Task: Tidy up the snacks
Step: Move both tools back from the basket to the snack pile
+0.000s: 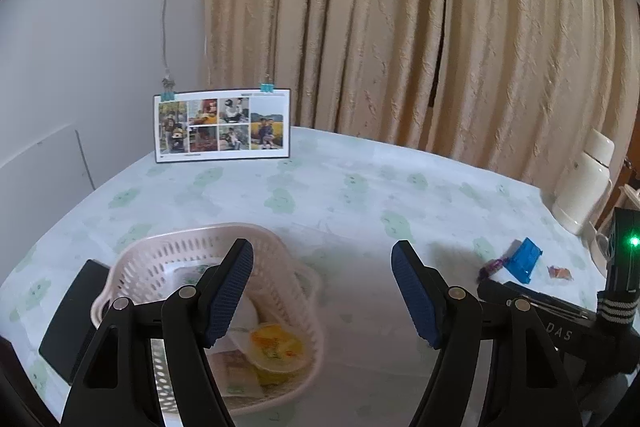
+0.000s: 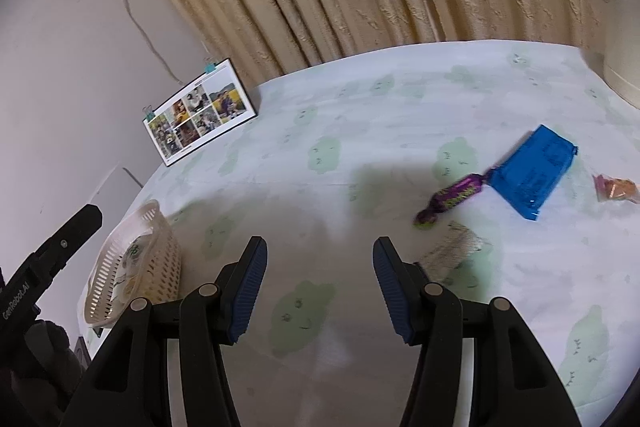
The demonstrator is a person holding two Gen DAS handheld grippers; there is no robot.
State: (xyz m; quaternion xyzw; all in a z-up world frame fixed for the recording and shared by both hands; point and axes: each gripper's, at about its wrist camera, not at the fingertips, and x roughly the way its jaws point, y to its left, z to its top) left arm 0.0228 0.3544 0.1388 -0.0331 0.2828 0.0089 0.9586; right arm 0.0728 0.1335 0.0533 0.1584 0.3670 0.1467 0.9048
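My left gripper (image 1: 322, 291) hangs above the table (image 1: 340, 187) with its fingers (image 1: 230, 291) spread wide and nothing between them. Just under its left finger sits the pale pink basket (image 1: 132, 267), near the table's left edge. Inside it I can see a yellow jelly cup (image 1: 276, 347) and flat packets (image 1: 236, 375) whose print I cannot read. A dark flat object (image 1: 76, 311) lies beside the basket, toward the left edge.

My right gripper (image 2: 320, 287) also has its fingers (image 2: 250, 287) wide apart and empty, hovering over bare tablecloth. Ahead of it and to the right lie the loose snacks: a purple wrapped candy (image 2: 450, 199) touching the corner of a blue packet (image 2: 528, 171), a small orange packet (image 2: 616, 189) farther toward the right edge, and a clear crinkled wrapper (image 2: 456, 249) just beside my right finger. The basket shows at the left of this view, well apart from these snacks.

A photo card (image 1: 222, 125) stands at the far left corner against the wall, and a white flask (image 1: 584, 183) stands at the far right edge.
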